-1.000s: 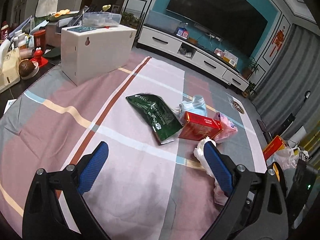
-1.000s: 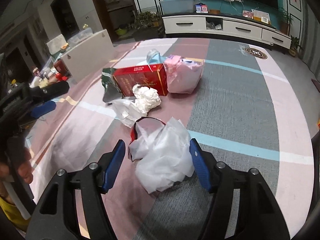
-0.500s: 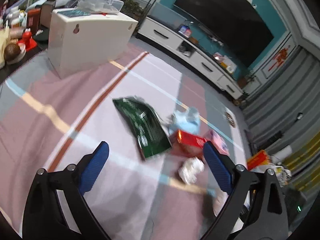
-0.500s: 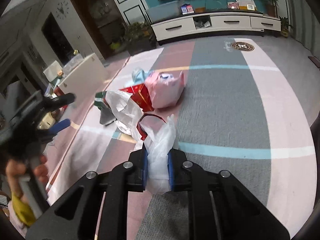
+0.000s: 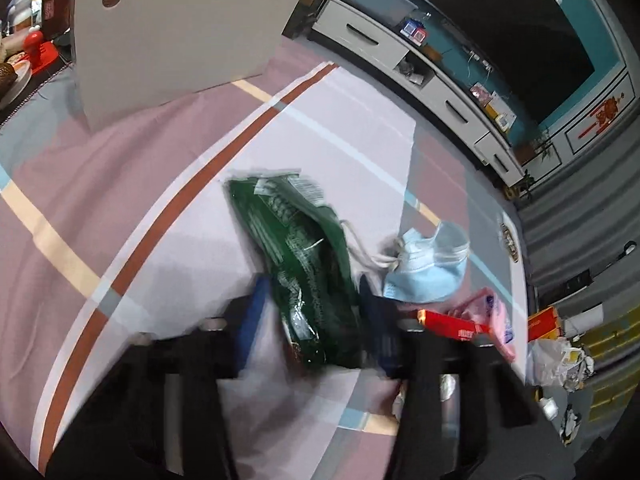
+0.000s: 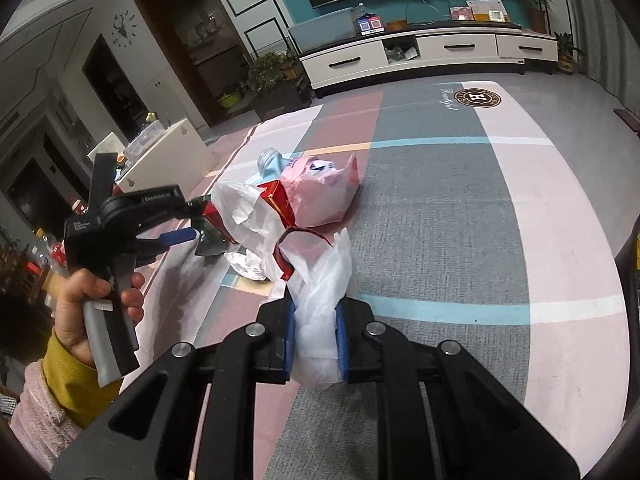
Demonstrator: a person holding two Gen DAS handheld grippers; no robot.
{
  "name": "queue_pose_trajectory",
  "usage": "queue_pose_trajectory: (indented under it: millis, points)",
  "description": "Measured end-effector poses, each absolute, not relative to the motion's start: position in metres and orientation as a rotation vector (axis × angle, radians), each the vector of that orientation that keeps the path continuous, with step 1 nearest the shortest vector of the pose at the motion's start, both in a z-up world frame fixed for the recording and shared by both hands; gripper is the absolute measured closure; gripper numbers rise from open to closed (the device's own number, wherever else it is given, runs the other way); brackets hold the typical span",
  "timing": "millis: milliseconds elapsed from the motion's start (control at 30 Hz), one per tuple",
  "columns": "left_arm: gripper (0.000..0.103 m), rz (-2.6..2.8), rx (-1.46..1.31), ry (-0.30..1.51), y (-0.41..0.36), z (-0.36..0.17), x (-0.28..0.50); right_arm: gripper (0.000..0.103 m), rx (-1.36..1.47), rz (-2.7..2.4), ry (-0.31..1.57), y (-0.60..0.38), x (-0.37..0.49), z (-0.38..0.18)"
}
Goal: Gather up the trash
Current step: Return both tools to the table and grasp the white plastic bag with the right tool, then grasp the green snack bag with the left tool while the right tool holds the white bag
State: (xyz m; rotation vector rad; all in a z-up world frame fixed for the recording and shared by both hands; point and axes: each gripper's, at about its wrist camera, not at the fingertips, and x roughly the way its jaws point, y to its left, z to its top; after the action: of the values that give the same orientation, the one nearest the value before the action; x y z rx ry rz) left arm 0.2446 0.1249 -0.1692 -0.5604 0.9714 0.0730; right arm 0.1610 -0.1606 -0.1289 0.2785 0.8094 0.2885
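My right gripper [image 6: 314, 336] is shut on the white plastic bag [image 6: 320, 300], lifted with its red-rimmed mouth [image 6: 296, 246] open towards the trash pile. My left gripper [image 5: 310, 304] is down over the green foil packet [image 5: 296, 252], its blue fingers either side and still apart; the view is blurred. It also shows in the right wrist view [image 6: 188, 220]. A blue face mask [image 5: 428, 272], red box [image 5: 452, 326] and pink bag [image 6: 320, 196] lie close by.
A white box [image 5: 172, 40] stands at the back left on the striped sheet [image 5: 120, 184]. A white TV cabinet [image 6: 420, 56] runs along the far wall. More rubbish [image 5: 560, 360] lies off the sheet's right edge. Crumpled foil [image 6: 248, 266] lies by the bag.
My right gripper closed on the white bag and lifted it. My left gripper moved forward and down onto the green packet, its fingers narrowing around it.
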Motion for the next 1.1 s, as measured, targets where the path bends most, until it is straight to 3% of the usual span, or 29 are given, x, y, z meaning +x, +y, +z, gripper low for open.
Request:
queue_pose_trajectory:
  millis: [200,533,733,1100]
  points:
    - [0.083,0.084,-0.537,0.962,0.129,-0.167,0.220,0.085,0.290,0.278,0.809,-0.166,0.158,-0.127]
    - [0.083,0.011,-0.487,0.884,0.117,-0.124,0.124,0.085,0.285,0.265,0.787,-0.175,0.145,-0.118]
    - [0.083,-0.140,-0.381,0.850,0.067,-0.112,0.084,0.085,0.253,0.236,0.792,-0.183,0.133,-0.116]
    - [0.081,-0.382,-0.195,0.840,-0.023,-0.112,0.079,0.085,0.216,0.148,0.792,-0.211,0.113,-0.118]
